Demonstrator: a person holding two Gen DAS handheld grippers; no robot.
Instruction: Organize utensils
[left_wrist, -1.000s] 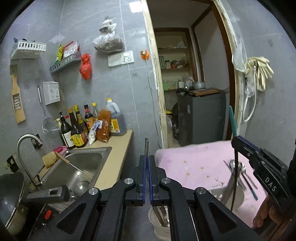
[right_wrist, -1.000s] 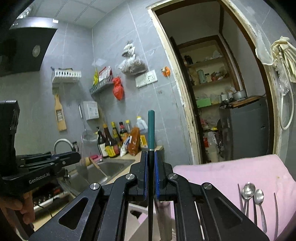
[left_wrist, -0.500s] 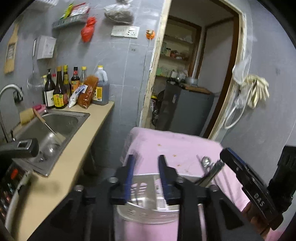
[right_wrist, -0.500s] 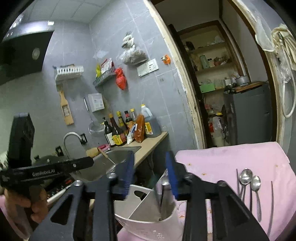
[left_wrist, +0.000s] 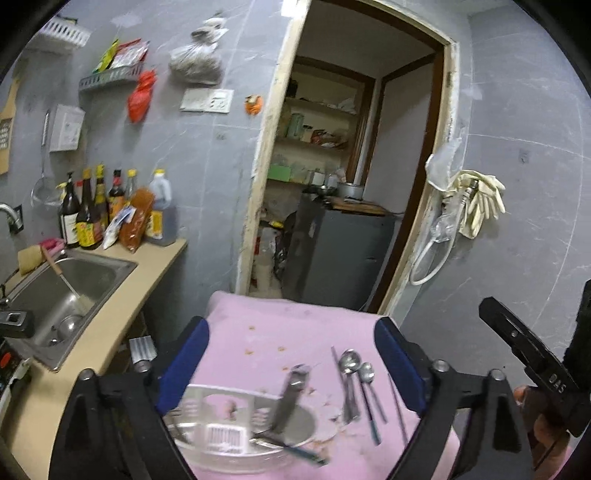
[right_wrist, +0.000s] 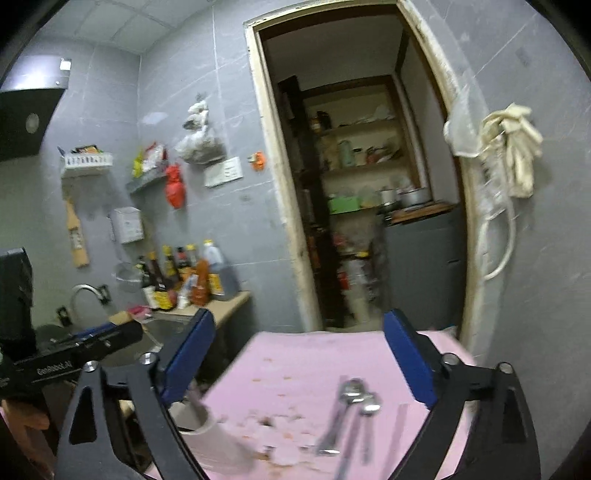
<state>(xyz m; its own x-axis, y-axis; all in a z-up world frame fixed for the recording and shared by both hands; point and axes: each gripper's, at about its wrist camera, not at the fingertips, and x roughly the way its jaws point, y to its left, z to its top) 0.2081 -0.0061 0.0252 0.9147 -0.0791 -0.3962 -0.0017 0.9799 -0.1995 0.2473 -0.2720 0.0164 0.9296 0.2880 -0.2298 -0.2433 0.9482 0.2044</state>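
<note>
Now wide apart: left gripper (left_wrist: 291, 362), jaws just opened, nothing between the blue pads, above a white slotted plastic utensil holder (left_wrist: 236, 432) at the near edge of the pink-cloth-covered surface (left_wrist: 295, 325). Inside that holder, blurred: a metal-handled utensil (left_wrist: 290, 397) leaning upright and a teal-handled one (left_wrist: 295, 448) lying across the rim. Right gripper (right_wrist: 299, 362) likewise just spread wide, empty, over the same cloth. Right of the holder, flat on the cloth: two steel spoons (left_wrist: 356, 365), bowls away, beside thin metal chopsticks (left_wrist: 397, 406). Behind, left: a steel sink (left_wrist: 66, 291) in a beige counter.
</note>
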